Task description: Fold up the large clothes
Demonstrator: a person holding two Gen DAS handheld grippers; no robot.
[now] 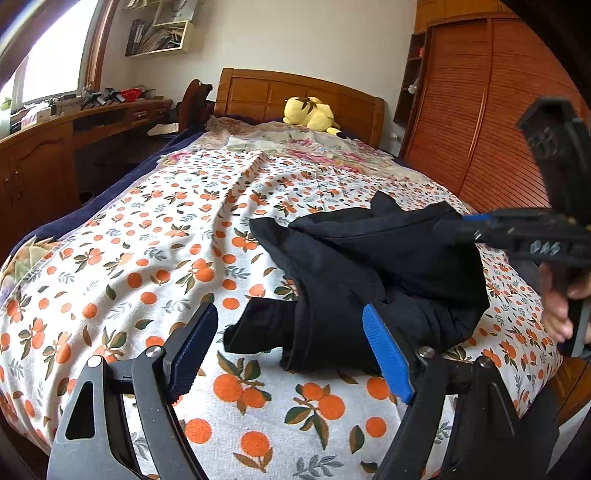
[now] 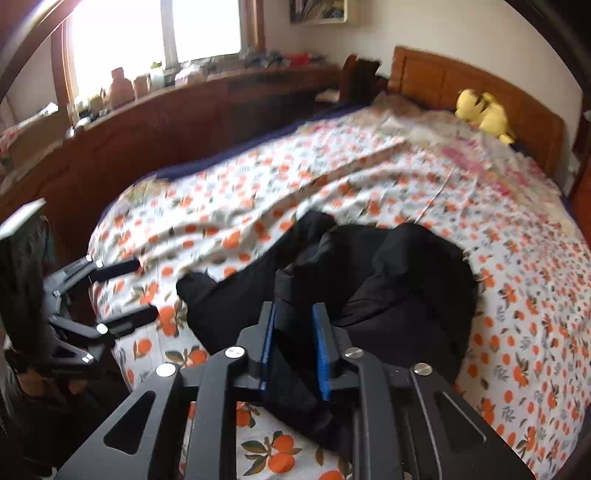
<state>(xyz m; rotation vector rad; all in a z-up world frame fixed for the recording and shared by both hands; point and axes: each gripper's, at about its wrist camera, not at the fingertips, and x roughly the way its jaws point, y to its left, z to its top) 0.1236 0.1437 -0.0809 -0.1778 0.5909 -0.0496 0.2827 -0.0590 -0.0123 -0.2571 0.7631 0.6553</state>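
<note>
Nearest the right wrist camera, the right gripper (image 2: 293, 345) is seen low over the bed, its blue-padded jaws parted a little, with a ridge of the black garment (image 2: 388, 288) lying between them. Whether the pads press on the cloth cannot be told from this view; in the left wrist view the same gripper (image 1: 469, 223) is seen from the side at the right edge of the garment, held by a hand (image 1: 561, 306), and the contact is no clearer there.

The left gripper (image 1: 295, 345) is held just above the bedspread with its jaws spread wide and released, nothing being gripped; a lower corner of the garment lies between the two fingers without being touched by either pad. In the right wrist view this gripper (image 2: 142, 290) is seen at the left, beside the near edge of the bed, apart from the cloth.

The black garment (image 1: 369, 266) is bunched in a loose heap on the near half of the bed, on a white bedspread (image 1: 147, 240) printed with oranges.

Farther off, a yellow plush toy (image 1: 312, 114) is propped against the wooden headboard (image 1: 258, 88). A wooden bench (image 1: 74, 125) crowded with small things runs beneath the window (image 2: 147, 33), and a slatted wardrobe (image 1: 491, 110) stands to the right.
</note>
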